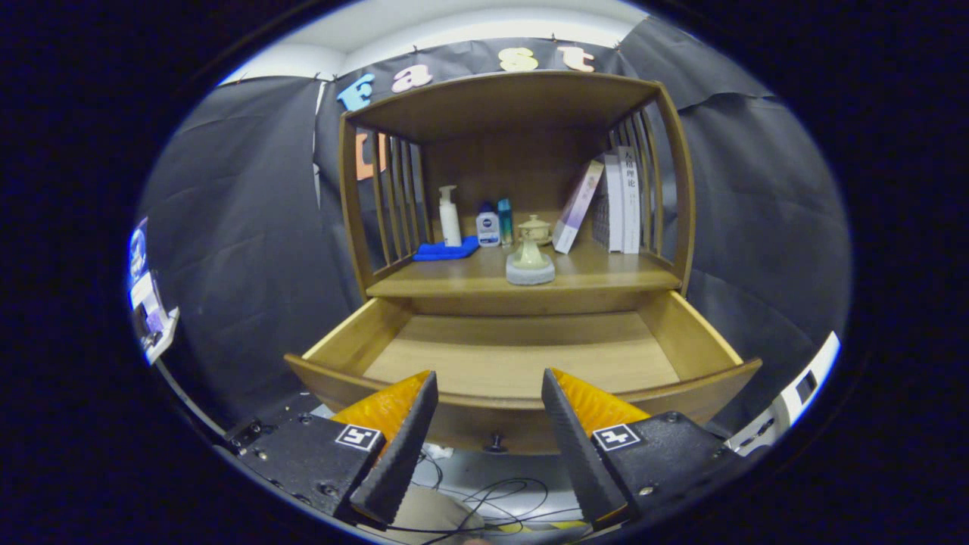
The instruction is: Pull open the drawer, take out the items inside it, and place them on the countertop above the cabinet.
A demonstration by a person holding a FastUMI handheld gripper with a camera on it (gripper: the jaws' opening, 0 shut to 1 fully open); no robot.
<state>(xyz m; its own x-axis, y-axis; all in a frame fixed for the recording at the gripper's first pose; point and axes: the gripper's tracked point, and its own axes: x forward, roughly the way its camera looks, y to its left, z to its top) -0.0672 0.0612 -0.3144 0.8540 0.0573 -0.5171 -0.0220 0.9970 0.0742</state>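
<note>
The wooden drawer (522,356) of the cabinet stands pulled out just ahead of my fingers, and its bare floor holds nothing that I can see. Its small dark knob (496,441) shows on the front panel, low between my fingers. On the countertop (606,276) above the drawer rests a pale vase-shaped item on a grey round base (530,265), near the front edge. My gripper (490,382) is open, its fingertips level with the drawer's front rim, with nothing between them.
Further back on the countertop are a blue cloth (447,250), a white pump bottle (450,216), two small bottles (493,224), a lidded cup (534,228) and leaning books (606,203). Slatted side rails and a top shelf enclose it. Cables (492,496) lie on the floor below.
</note>
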